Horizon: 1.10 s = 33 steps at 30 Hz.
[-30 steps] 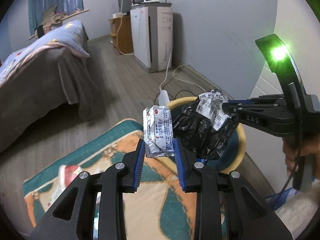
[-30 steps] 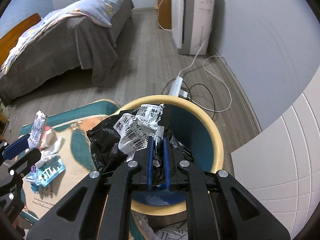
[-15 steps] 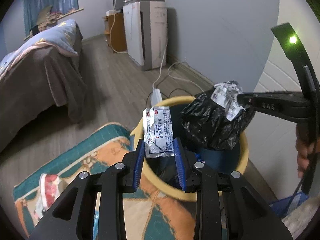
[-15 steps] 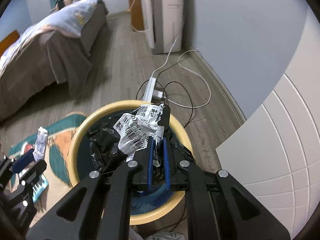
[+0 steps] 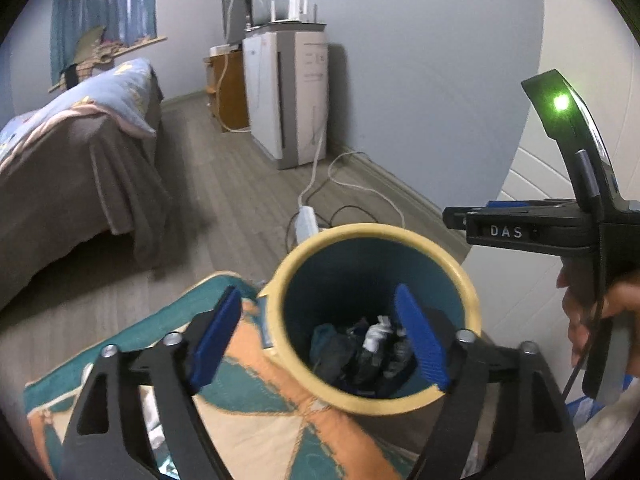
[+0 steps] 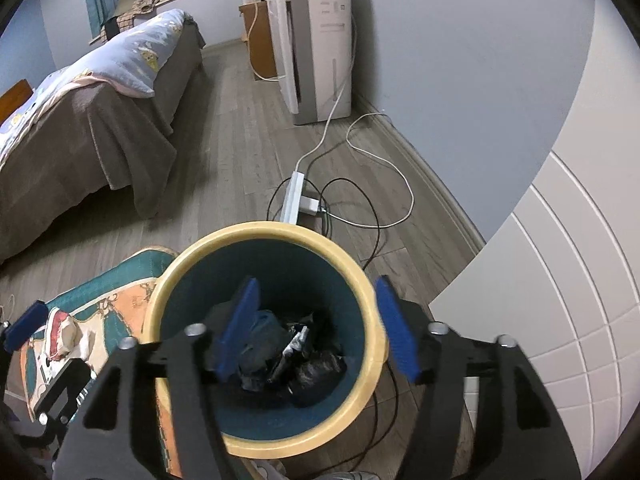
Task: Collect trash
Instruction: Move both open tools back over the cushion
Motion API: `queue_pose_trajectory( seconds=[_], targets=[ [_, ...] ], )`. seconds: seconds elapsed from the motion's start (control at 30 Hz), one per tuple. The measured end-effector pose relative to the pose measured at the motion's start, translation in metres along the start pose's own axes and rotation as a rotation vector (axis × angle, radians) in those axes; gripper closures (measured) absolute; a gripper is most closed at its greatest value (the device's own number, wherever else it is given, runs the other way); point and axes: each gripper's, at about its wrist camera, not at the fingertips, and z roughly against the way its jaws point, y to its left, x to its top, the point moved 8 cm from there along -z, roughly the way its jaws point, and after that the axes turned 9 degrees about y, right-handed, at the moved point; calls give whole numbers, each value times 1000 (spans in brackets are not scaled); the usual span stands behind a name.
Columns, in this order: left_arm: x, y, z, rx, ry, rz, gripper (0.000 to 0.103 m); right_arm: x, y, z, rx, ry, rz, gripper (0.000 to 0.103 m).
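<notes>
Two black handheld grippers
Blue ribbed pads (image 5: 218,334), silver screws (image 5: 465,335), white "DAS" lettering (image 5: 506,231) and a green light (image 5: 561,102) are seen.

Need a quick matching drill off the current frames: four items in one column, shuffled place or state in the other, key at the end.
1. bin
2. left gripper
3. power strip
4. black bag

a. lying in the bin's bottom
b. on the wood floor beyond the bin
c. yellow rim, teal inside
d. jaws opening, nothing between the pads

Pairs: 1-c, 2-d, 3-b, 4-a
</notes>
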Motion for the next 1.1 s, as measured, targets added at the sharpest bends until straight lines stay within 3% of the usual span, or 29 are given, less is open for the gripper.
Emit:
queue_pose_trajectory(
  seconds=[0.07,0.17,0.57,0.87,1.1],
  targets=[
    [-2,11,7,20,-1,23,12,0,8,1,10,2,12,21],
    [-6,27,18,38,0,58,9,-1,22,3,24,4,36,5],
    [-35,111,69,199,8,166,7,-14,97,19,71,36,133,6],
    [-85,210,119,345,13,351,7,-36,177,29,141,63,215,6],
    [-123,268,132,399,56,458,7,-65,242,8,142,113,331,6]
  ],
)
